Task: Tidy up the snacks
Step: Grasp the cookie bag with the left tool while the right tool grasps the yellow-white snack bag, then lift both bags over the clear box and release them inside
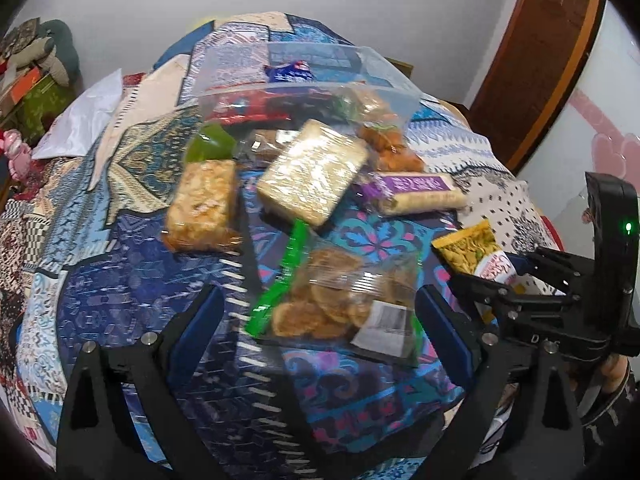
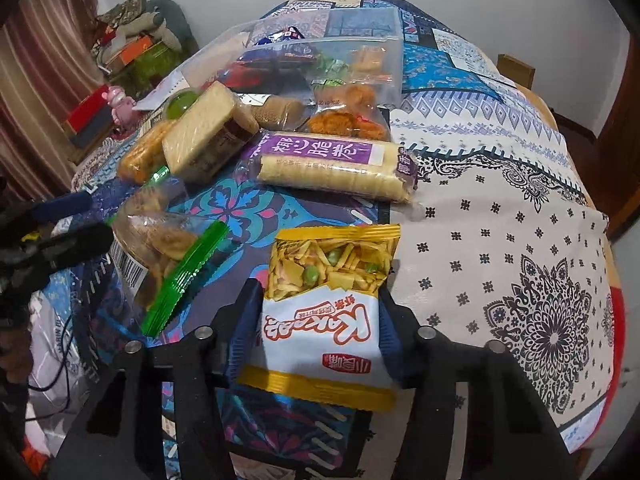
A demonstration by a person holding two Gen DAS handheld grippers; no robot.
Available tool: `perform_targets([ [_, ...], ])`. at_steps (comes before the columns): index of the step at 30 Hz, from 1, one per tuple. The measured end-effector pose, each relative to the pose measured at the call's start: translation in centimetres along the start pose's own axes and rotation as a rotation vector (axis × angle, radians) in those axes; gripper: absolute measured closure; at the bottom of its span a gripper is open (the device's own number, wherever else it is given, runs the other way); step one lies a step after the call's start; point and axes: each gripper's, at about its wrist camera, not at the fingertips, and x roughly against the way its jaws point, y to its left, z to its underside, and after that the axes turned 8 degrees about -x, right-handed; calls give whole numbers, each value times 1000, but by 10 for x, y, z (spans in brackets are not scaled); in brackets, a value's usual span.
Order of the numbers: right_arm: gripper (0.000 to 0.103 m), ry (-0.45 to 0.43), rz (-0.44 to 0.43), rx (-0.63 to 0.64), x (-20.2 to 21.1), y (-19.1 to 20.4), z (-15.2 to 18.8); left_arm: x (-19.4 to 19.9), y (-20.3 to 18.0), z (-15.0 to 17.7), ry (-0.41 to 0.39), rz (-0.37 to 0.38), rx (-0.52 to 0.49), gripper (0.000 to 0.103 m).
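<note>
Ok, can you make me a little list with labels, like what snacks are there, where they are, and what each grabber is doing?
surface: patterned cloth
container: clear plastic bin at the far end, some snacks inside
right hand-held gripper: shut on yellow-and-white snack packet
left hand-held gripper: open, either side of the clear bag of round crackers
loose snacks: purple-label biscuit roll, wrapped cracker block, orange-tinted cracker pack
not yet binned: all the loose snacks
</note>
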Motion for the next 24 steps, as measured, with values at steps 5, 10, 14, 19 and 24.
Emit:
perform_targets([
  [5,56,-11,-24,-22,4,-7,1,-16,-12,-1,40,26,-31,6],
  [10,56,-19,-38,-42,9,-12,1,-33,-19,-4,66,-11,-54,5],
  [14,57,-34,-48,-56,15,-16,-2,-40,-20,-6,61,-15,-55,3],
  [19,57,-48,-57,-65,20,-17,-4,-55,-16,-4,81,-7,-10,3],
  [24,57,-64,-65,-64,26,-16,-7,-48,-15,0,55,-14,-25,21],
])
